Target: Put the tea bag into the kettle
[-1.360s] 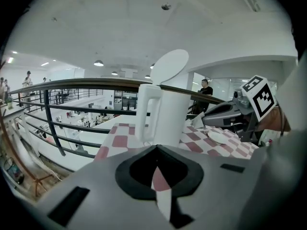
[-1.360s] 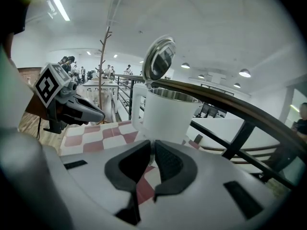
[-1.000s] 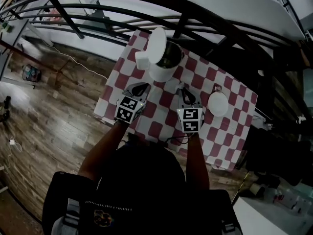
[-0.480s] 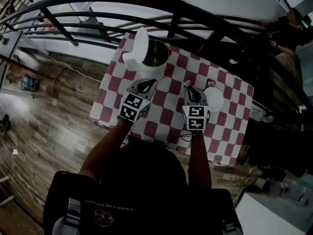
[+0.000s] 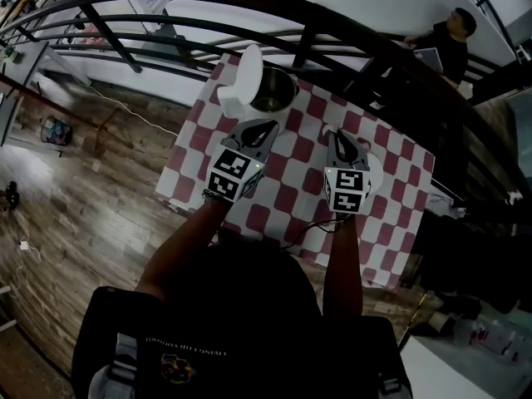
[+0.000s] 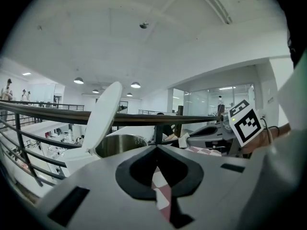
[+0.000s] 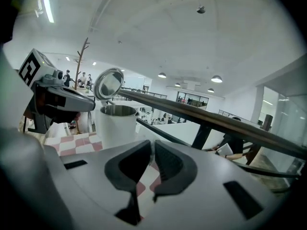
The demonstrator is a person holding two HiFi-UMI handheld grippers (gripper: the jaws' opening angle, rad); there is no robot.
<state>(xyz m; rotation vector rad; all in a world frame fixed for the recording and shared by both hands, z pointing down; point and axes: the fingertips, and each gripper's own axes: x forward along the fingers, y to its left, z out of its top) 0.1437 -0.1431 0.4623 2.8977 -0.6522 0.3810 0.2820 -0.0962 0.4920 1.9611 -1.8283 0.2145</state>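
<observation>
Right gripper (image 7: 152, 146) jaws stood nearly together, with only a narrow slit between the pads. In the left gripper view a small pale piece, judged to be the tea bag (image 6: 183, 139), sat pinched at their tips. Its long axis could not be read. Left gripper (image 6: 156, 150) jaws were pressed together at the tips with nothing between them.

Governing relation: the kettle (image 5: 277, 92) stood ahead of the right gripper and to its left, near but apart, on the checked cloth (image 5: 283, 198). Its mouth faced straight up and its lid (image 5: 249, 75) was raised on the far-left side, so the opening was free from the right. The left gripper was the nearer one, just in front of the kettle body, but it carried nothing.

Judgement: the tea bag was off the cloth, at about rim height, and not yet over the mouth. The coming move called for travel forward and leftward, then release above the opening.
</observation>
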